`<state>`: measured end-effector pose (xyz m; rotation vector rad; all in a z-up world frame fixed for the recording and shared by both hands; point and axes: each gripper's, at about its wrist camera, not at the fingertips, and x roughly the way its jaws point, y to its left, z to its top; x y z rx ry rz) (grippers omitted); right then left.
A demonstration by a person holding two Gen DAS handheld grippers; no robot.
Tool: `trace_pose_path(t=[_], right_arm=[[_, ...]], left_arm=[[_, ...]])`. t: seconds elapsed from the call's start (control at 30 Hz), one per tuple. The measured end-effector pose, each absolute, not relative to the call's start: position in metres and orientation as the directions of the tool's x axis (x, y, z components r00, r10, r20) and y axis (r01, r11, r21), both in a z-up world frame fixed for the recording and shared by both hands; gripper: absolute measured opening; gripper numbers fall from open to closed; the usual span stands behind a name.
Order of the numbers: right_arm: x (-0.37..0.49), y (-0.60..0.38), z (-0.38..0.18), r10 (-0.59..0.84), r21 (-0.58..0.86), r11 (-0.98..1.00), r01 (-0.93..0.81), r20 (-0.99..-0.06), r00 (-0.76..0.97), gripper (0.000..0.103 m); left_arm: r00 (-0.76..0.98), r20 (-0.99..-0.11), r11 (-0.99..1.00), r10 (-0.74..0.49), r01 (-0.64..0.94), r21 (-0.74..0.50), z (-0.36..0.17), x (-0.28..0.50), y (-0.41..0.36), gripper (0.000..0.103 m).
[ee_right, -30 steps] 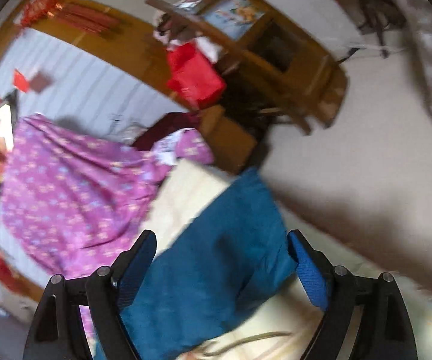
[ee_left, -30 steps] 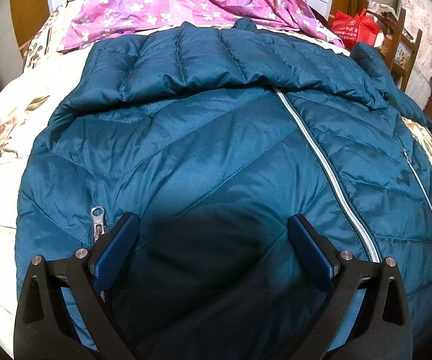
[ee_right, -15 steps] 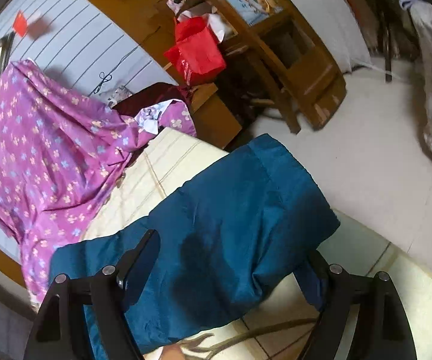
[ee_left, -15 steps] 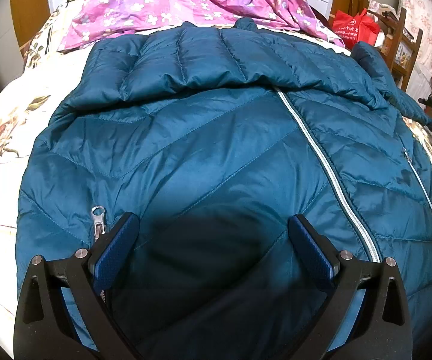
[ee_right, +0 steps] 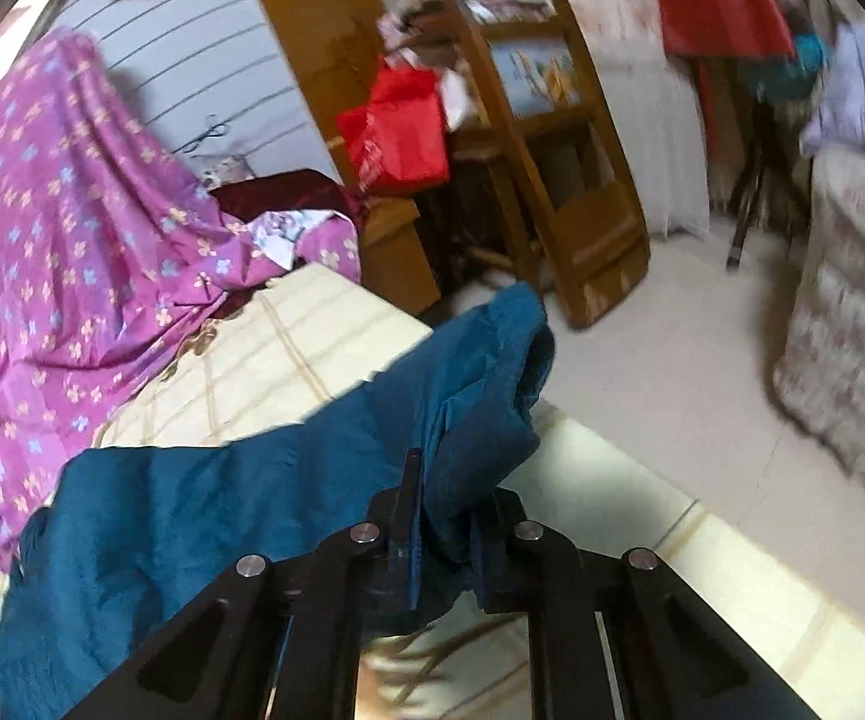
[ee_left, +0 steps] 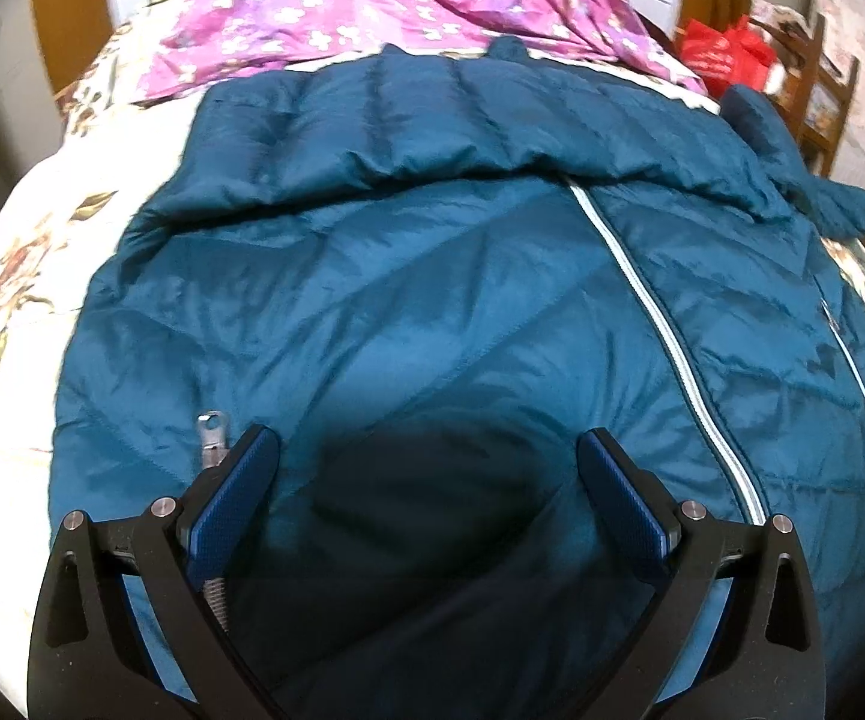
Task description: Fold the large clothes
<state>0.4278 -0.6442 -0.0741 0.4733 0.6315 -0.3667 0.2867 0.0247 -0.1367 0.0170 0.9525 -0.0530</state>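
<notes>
A teal quilted puffer jacket (ee_left: pixel 432 276) lies front-up on the bed, zipped with a white zipper (ee_left: pixel 660 330). One sleeve is folded across its top. My left gripper (ee_left: pixel 426 468) is open and hovers over the jacket's lower front, beside a pocket zipper pull (ee_left: pixel 211 429). My right gripper (ee_right: pixel 444 516) is shut on the cuff end of the jacket's other sleeve (ee_right: pixel 474 396), lifting it a little above the bed's right edge. That sleeve end also shows in the left wrist view (ee_left: pixel 834 204).
The bed (ee_left: pixel 18 276) has a cream floral sheet. A purple flowered cloth (ee_left: pixel 408 0) lies at the headboard end. A wooden chair (ee_right: pixel 558 168) and a red bag (ee_right: pixel 396 126) stand beside the bed. Tiled floor (ee_right: pixel 672 372) is on the right.
My right gripper closed on the sleeve's cuff end; it was open around the sleeve before. The sleeve end is now bunched and raised. The left gripper has hardly moved.
</notes>
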Motion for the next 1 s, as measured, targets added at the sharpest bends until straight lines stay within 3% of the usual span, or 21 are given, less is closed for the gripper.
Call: trace_pose_path(t=[0.3, 0.53, 0.8, 1.0], right_arm=[[0.415, -0.525, 0.016, -0.084, 0.211, 0.946, 0.245, -0.572, 0.816, 0.009], [0.404, -0.391, 0.058, 0.076, 0.18, 0.983, 0.028, -0.542, 0.837, 0.009], [0.406, -0.264, 0.047, 0.228, 0.216, 0.968, -0.126, -0.553, 0.801, 0.009], [0.411, -0.165, 0.003, 0.362, 0.268, 0.931, -0.248, -0.595, 0.718, 0.009]], left_arm=[[0.582, -0.789, 0.98, 0.196, -0.153, 0.131, -0.121, 0.302, 0.06, 0.101], [0.519, -0.821, 0.962, 0.238, -0.244, 0.124, -0.124, 0.308, 0.092, 0.101], [0.486, -0.752, 0.888, 0.446, -0.347, 0.302, -0.119, 0.295, 0.132, 0.101], [0.471, -0.763, 0.879, 0.442, -0.397, 0.264, -0.114, 0.291, 0.162, 0.101]])
